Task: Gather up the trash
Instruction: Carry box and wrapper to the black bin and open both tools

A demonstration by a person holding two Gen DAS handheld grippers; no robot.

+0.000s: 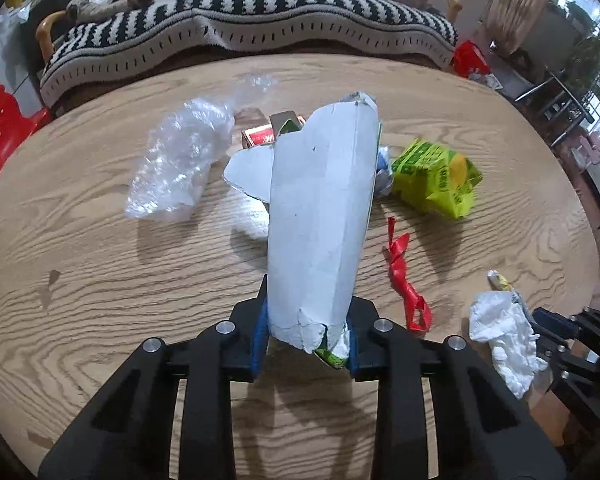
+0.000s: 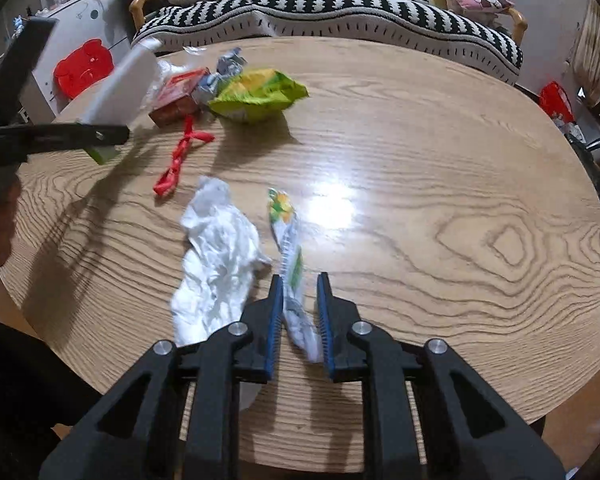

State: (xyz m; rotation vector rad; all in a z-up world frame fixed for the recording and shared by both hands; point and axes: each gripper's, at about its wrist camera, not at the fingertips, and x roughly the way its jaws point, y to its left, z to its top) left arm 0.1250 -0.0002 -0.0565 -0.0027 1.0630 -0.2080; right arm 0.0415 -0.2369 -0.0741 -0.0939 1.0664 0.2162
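My left gripper (image 1: 307,320) is shut on a torn white cardboard carton piece (image 1: 320,216) and holds it above the round wooden table (image 1: 100,280); it also shows in the right wrist view (image 2: 120,88). My right gripper (image 2: 299,280) has its jaws around a small white and green wrapper (image 2: 292,264), which lies between the pads with a gap on the right. A crumpled white tissue (image 2: 216,260) lies just left of it. A red ribbon (image 1: 404,280), a green-yellow bag (image 1: 436,180), a clear plastic bag (image 1: 180,164) and a red box (image 2: 176,96) lie on the table.
A black-and-white striped sofa (image 1: 240,28) stands behind the table. A red stool (image 1: 0,128) is at the left. The table's right half (image 2: 460,200) is bare wood with a bright glare spot.
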